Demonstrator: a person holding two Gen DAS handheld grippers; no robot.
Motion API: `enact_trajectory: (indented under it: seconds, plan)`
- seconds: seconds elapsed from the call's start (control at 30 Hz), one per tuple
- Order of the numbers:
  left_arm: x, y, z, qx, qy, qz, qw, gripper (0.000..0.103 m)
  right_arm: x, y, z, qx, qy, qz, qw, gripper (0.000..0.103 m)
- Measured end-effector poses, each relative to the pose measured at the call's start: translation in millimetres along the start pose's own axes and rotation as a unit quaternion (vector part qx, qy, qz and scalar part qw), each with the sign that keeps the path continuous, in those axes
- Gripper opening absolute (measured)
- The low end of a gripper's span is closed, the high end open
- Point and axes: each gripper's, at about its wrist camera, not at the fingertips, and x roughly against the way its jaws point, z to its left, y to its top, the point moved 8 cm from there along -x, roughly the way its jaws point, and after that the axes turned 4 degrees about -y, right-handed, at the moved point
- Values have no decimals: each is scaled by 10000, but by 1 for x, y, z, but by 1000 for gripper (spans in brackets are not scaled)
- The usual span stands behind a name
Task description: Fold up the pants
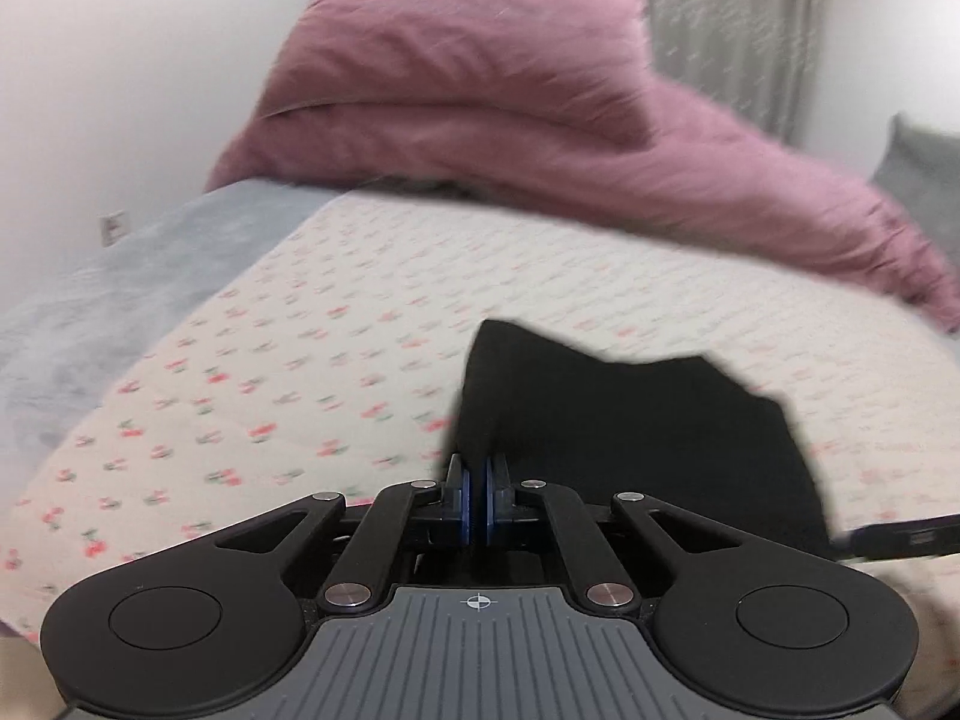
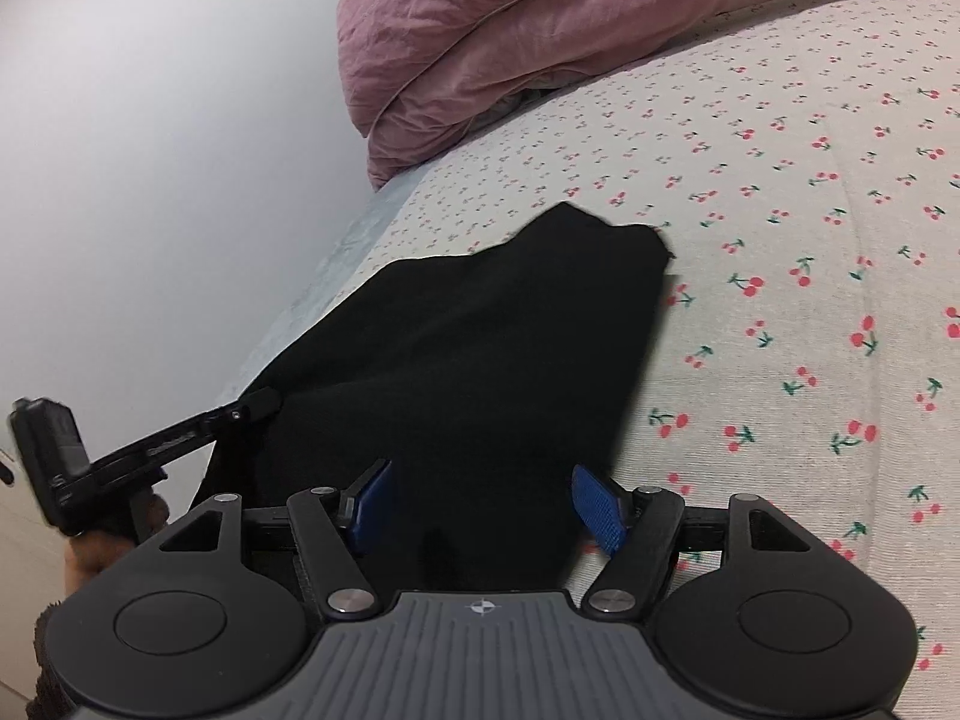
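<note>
The black pants (image 1: 630,420) lie on the cherry-print bed sheet (image 1: 270,360); they also show in the right wrist view (image 2: 468,348), stretching away from me. My left gripper (image 1: 478,501) is shut on the near left edge of the pants, blue pads pressed together on the cloth. In the right wrist view the left gripper (image 2: 264,399) shows from the side at the pants' left edge. My right gripper (image 2: 480,507) is open, its blue pads (image 2: 597,507) on either side of the pants' near end, with cloth between the jaws.
A pink duvet (image 1: 480,120) and pillow (image 2: 480,30) are piled at the far end of the bed. A white wall (image 2: 150,150) runs along the left side. A grey curtain (image 1: 720,18) and a grey cushion (image 1: 918,180) are at the back right.
</note>
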Motion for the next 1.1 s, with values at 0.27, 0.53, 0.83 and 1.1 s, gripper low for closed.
enact_trajectory:
  seconds: [0.27, 0.53, 0.83, 1.1]
  plan:
    - [-8, -2, 16, 227, -427, 209, 9986, 49, -2, -6, -13, -102, -261, 140, 9995, 69]
    - [-51, -1, 25, 1279, -1481, 1077, 9747, 73, 1, -12, -16, -370, -234, 245, 9987, 73]
    - [-74, -15, 33, 2195, -2629, 1418, 9288, 92, -14, -10, -14, -554, -34, 252, 9981, 75]
    - [-86, -12, 29, 2567, -3174, 1434, 9015, 88, -35, 9, -23, -1358, 460, 77, 9896, 74]
